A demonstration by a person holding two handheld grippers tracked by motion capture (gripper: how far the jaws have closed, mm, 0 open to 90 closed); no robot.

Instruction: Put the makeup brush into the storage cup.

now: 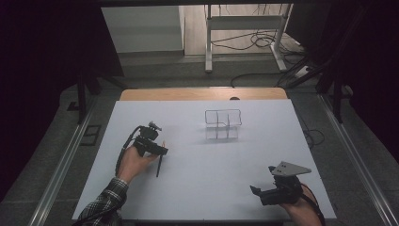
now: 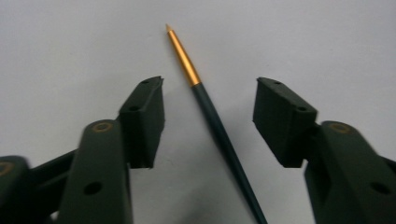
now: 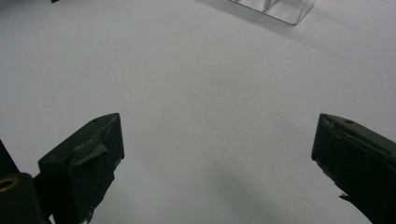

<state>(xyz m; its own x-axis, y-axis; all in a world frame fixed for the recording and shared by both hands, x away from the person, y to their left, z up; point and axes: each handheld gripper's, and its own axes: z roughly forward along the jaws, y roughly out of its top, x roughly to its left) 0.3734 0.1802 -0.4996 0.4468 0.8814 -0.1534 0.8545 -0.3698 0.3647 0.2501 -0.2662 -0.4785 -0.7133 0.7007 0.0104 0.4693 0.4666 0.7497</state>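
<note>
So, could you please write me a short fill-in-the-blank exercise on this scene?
1. The left gripper has a dark pen lying between its ____ jaws.
2. The pen's pointed end is ____ in colour.
3. The clear organizer stands on the ____ table.
4. The right gripper has ____ between its jaws.

Missing words: open; gold; white; nothing

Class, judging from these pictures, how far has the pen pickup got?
Nothing looks finished: the dark green pen with a gold tip lies flat on the white table. In hand: the left tool straddles it, pads not touching. Left: grip and lift. The clear plastic divided organiser stands empty.
</note>
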